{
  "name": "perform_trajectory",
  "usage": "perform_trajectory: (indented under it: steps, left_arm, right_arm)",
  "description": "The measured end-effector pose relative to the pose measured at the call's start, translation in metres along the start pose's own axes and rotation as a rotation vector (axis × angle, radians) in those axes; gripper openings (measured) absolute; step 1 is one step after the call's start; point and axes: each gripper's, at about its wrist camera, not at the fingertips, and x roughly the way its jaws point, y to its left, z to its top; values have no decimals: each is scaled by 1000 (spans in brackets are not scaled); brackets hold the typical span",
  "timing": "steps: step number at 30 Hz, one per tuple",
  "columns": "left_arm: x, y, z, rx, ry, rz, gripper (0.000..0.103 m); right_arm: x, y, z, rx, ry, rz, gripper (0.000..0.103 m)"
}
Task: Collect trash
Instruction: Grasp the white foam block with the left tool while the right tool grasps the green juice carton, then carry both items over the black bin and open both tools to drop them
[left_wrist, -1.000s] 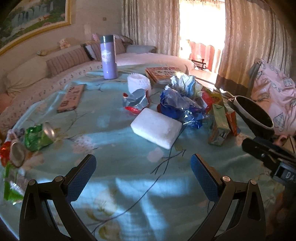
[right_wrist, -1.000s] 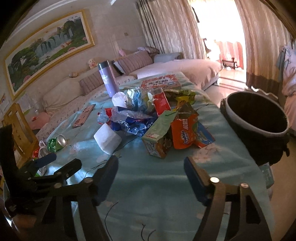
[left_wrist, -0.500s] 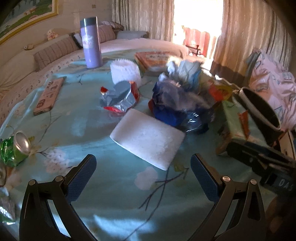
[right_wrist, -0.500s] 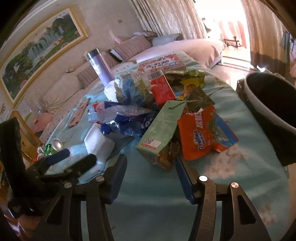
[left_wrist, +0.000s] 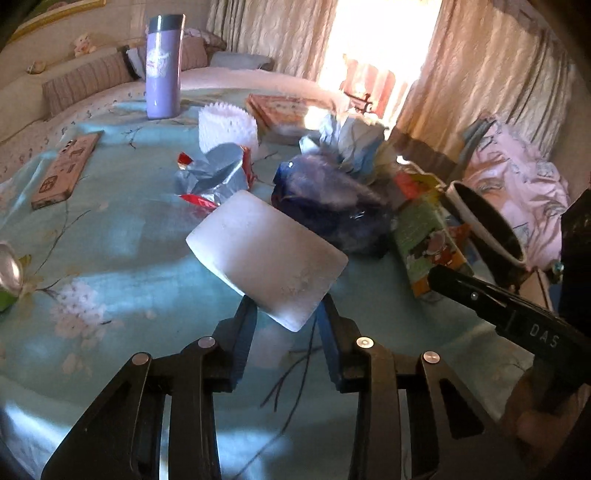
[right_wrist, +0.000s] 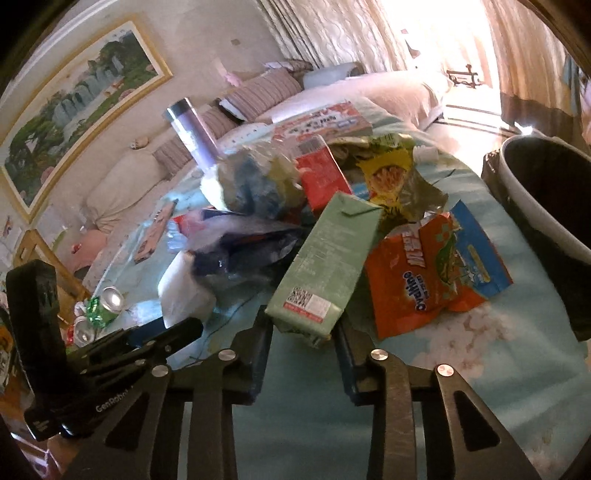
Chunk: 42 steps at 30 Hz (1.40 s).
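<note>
Gripping the near corner of a white foam block (left_wrist: 267, 254), the left gripper (left_wrist: 284, 325) has its blue pads pressed to either side of it, and the block tilts up over the blue floral tablecloth (left_wrist: 122, 221). The right gripper (right_wrist: 303, 343) is closed on the bottom end of a green carton (right_wrist: 327, 264), which leans against the trash heap. An orange snack bag (right_wrist: 428, 273) lies just beside the carton, with a red box (right_wrist: 321, 175) and a crumpled blue plastic bag (right_wrist: 243, 247) behind. At the table's right edge stands a dark-lined bin (right_wrist: 546, 206). Farther back stand a purple flask (left_wrist: 163, 66), a white paper cup stack (left_wrist: 226, 127) and a phone (left_wrist: 66, 170).
</note>
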Motion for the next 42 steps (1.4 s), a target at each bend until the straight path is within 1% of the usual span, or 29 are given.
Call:
perform_trajectory:
  steps: [4,8,13,17,24,28,35,37,42]
  left_arm:
    - [-16,1,-4,15,-26,-14,32]
    - [-29,-8,-6,63,-36,-38,32]
    - [-34,-34,-4,152,-35,-86,32]
    - [-31,-60,0,180,-41,-129,32]
    - [-20,-106,11,213,-41,-180,32]
    - [-12,-136,23,246,-39,-191,32]
    - [14,-178,44,297,-9,-234,32]
    - [24,-190,52,303,8,-256,32]
    - [45,-217,66,327,25,-272,32]
  right_arm:
    - [-20,8,-8,-22,-23,11,32]
    - [-41,13,-16,-29,-51,17,32]
    - [-69,9,-19,5,-107,17,32]
    - [-84,-1,-15,1,-130,-7,32]
    - [-102,-41,-1,7,-139,-43,32]
    - [-109,-68,9,18,-140,-65,32]
    - [-125,-119,26,67,-166,-114,32]
    - [-127,-132,31,78,-166,-130,32]
    - [-126,-164,46,109,-153,-158,32]
